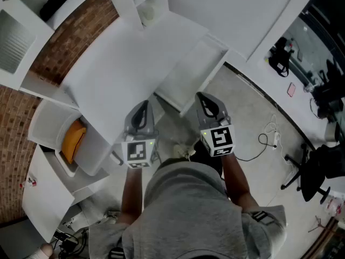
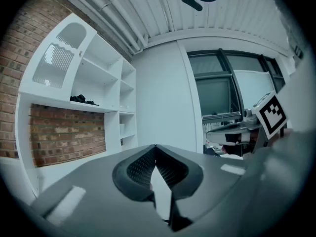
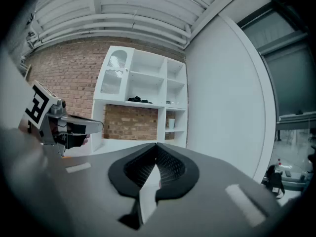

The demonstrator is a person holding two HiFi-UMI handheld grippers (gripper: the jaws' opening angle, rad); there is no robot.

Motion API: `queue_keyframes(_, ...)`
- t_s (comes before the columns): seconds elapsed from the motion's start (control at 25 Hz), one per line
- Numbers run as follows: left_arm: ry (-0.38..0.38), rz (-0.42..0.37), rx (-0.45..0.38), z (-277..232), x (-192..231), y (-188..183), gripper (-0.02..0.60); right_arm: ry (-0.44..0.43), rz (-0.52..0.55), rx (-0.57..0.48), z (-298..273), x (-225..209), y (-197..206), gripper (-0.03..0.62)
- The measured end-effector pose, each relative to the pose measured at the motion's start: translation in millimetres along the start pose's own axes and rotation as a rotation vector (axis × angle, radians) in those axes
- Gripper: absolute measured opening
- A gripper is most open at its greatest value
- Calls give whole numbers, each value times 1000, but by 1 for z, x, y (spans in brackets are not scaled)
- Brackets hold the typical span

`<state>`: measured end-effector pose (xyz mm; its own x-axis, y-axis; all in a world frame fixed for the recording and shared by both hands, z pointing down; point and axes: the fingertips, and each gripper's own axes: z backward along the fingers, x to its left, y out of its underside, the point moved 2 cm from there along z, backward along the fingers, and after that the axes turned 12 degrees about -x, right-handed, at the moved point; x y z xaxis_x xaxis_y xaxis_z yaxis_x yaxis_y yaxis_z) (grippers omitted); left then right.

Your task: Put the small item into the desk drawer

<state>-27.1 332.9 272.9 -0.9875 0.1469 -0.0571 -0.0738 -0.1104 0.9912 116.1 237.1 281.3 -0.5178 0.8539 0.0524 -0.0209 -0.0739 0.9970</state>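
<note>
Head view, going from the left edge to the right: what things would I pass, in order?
Orange object in a white bin → left gripper → right gripper → white cable on the floor → black office chair.

Brick wall [image 1: 81, 26], white shelving [image 3: 144, 90], grey floor [image 1: 250, 109]

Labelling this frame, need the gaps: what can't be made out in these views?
- Small item: in no view; both gripper views aim above the desk at shelves and wall.
- Drawer inside: head view, washed-out white, contents unreadable.
- Orange object: head view, bin wall hides part of it.
- Dark thing on the shelves: left gripper view, too small to identify.
</note>
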Motion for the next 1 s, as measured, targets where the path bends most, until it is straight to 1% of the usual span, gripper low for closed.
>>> queue_keyframes(0.36, 3, 1, -15, 6, 19, -4, 12, 13, -15, -11, -9, 15, -3, 3)
queue_keyframes(0.56, -4, -4, -24, 2, 30, -6, 12, 15, 0, -12, -17, 18, -4, 3)
queue_keyframes(0.76, -21, -11, -37, -8, 42, -10, 12, -3, 5, -5, -32, 17, -6, 3)
queue_keyframes(1.0, -32, -25, -38, -33, 52, -8, 12, -36, 1, -6, -63, 7, -3, 3)
